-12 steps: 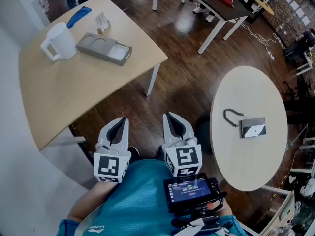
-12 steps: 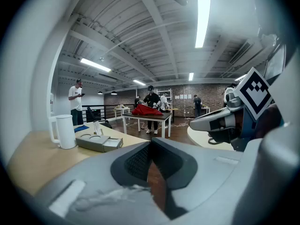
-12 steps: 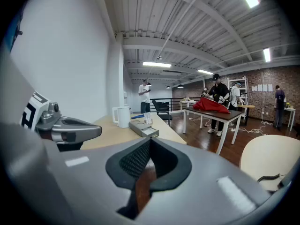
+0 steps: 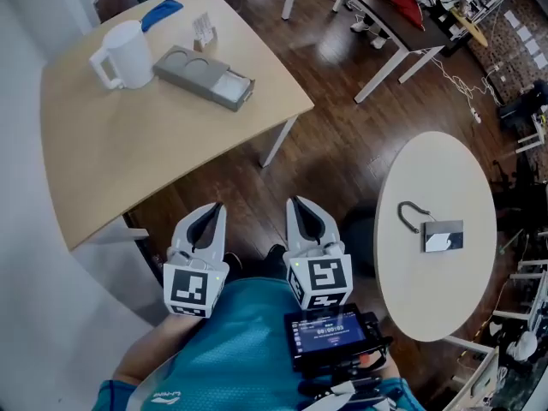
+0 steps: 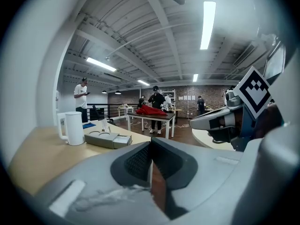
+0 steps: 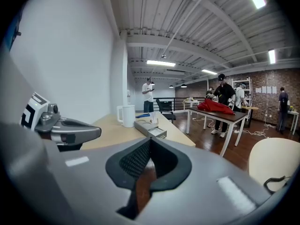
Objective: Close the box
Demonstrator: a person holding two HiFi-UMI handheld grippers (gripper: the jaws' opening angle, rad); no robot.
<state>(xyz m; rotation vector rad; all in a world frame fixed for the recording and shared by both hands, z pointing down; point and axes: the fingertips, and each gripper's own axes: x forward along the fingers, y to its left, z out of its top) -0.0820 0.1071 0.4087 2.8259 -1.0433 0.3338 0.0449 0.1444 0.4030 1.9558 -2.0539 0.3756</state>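
Observation:
The grey box (image 4: 203, 77) lies on the wooden table (image 4: 128, 161) at the far left, with two round recesses on top and a white-lined tray slid out at its right end. It also shows far off as the box (image 5: 107, 139) in the left gripper view and the box (image 6: 150, 128) in the right gripper view. My left gripper (image 4: 212, 210) and right gripper (image 4: 300, 204) are held side by side close to the body, over the wooden floor and well short of the table. Both are shut with nothing between the jaws.
A white jug (image 4: 124, 56) stands beside the box, with a blue object (image 4: 161, 11) and a small card stand behind it. To the right is a round white table (image 4: 428, 298) carrying a small grey case (image 4: 441, 236) and a cable. People stand at distant tables.
The head view has shifted a little, so both tables sit slightly further right in the picture. Both grippers hold the same place, still shut.

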